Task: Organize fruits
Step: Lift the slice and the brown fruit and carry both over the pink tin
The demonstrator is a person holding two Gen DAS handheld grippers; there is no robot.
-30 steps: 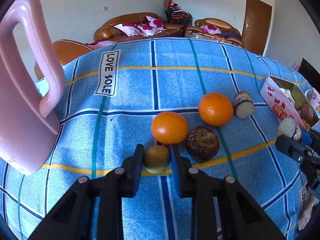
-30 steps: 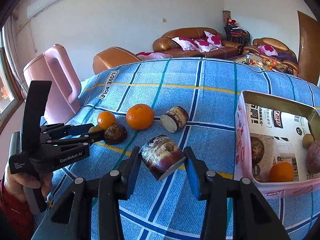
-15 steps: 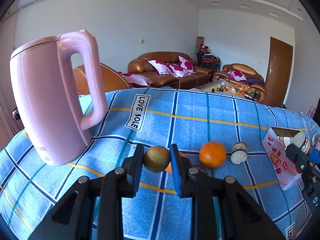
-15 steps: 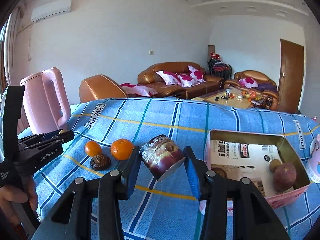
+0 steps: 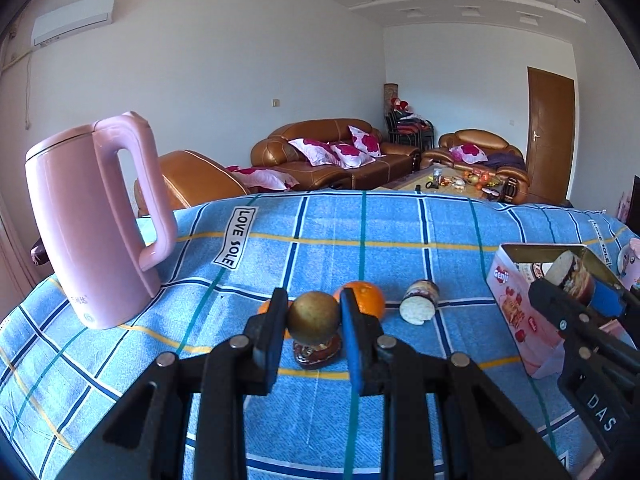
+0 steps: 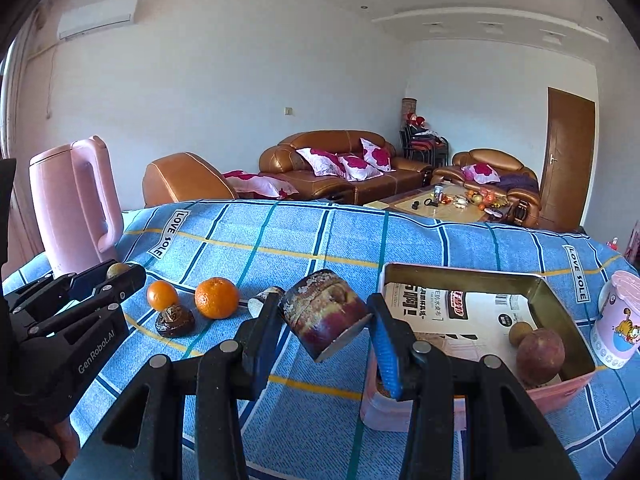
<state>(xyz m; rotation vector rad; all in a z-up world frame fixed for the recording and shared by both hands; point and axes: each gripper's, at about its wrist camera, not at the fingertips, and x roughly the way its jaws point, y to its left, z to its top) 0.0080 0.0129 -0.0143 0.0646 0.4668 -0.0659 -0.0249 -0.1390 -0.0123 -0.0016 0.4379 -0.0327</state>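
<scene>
My left gripper (image 5: 314,322) is shut on a small brown-green round fruit (image 5: 314,317), held above the blue checked cloth. My right gripper (image 6: 326,320) is shut on a cut purple fruit piece (image 6: 325,315), lifted just left of the pink open box (image 6: 560,394). The box holds a purple-red fruit (image 6: 540,350) and a small brown one (image 6: 520,331). On the cloth lie two oranges (image 6: 217,298) (image 6: 162,295), a dark brown wrinkled fruit (image 6: 175,322) and another cut piece (image 5: 420,302). In the left wrist view the right gripper (image 5: 576,298) hangs over the box (image 5: 520,312).
A pink kettle (image 5: 92,220) stands at the cloth's left side. A pink printed cup (image 6: 616,320) sits right of the box. A hand (image 6: 36,446) holds the left gripper at the lower left. Sofas and a coffee table lie beyond the far edge.
Both grippers rose with their fruit and tilted up, so the room came into view. The left one moved away from the oranges; the right one came nearer the box.
</scene>
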